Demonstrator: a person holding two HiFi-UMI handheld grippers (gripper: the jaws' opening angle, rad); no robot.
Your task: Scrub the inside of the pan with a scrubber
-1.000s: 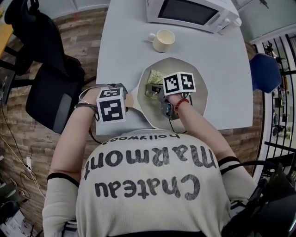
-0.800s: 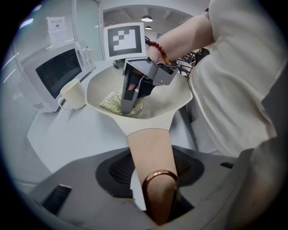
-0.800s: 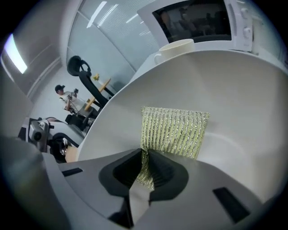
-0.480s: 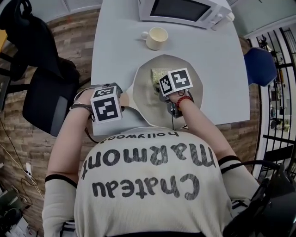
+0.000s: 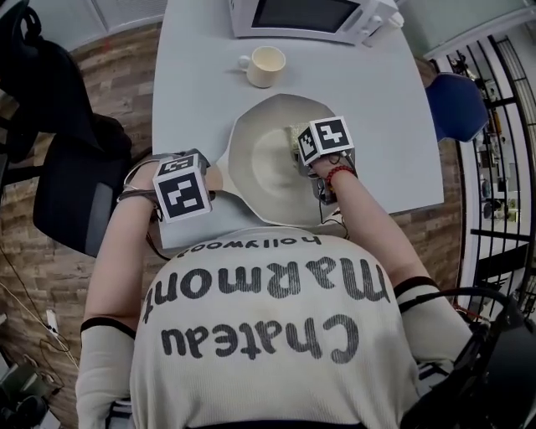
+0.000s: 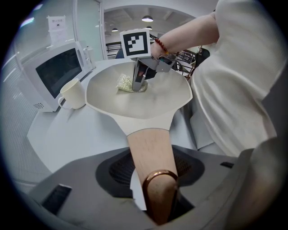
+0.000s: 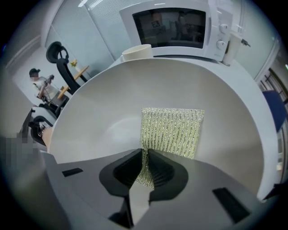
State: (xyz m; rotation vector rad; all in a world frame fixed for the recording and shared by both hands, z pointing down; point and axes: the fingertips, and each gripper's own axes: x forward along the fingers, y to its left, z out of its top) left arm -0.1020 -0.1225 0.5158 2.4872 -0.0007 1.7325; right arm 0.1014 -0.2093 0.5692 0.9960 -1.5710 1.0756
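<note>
A cream-white pan [image 5: 264, 167] lies on the grey table, its wooden handle [image 6: 150, 157] pointing toward the person. My left gripper [image 6: 157, 197] is shut on that handle, which ends in a copper ring [image 6: 158, 174]. In the head view the left gripper [image 5: 180, 186] sits at the table's near edge, left of the pan. My right gripper [image 7: 145, 168] is shut on a glittery yellow-green scrubber [image 7: 173, 130], pressed flat on the pan [image 7: 103, 121] floor. The right gripper [image 5: 322, 142] stands over the pan's right half, and the scrubber [image 6: 128, 83] shows below it in the left gripper view.
A cream mug [image 5: 265, 65] stands behind the pan, and a white microwave [image 5: 306, 17] sits at the table's far edge. A black office chair [image 5: 63, 193] is left of the table, a blue chair [image 5: 456, 105] to the right.
The right gripper has dragged the scrubber from the pan's middle toward its right side. The left gripper keeps its hold on the handle.
</note>
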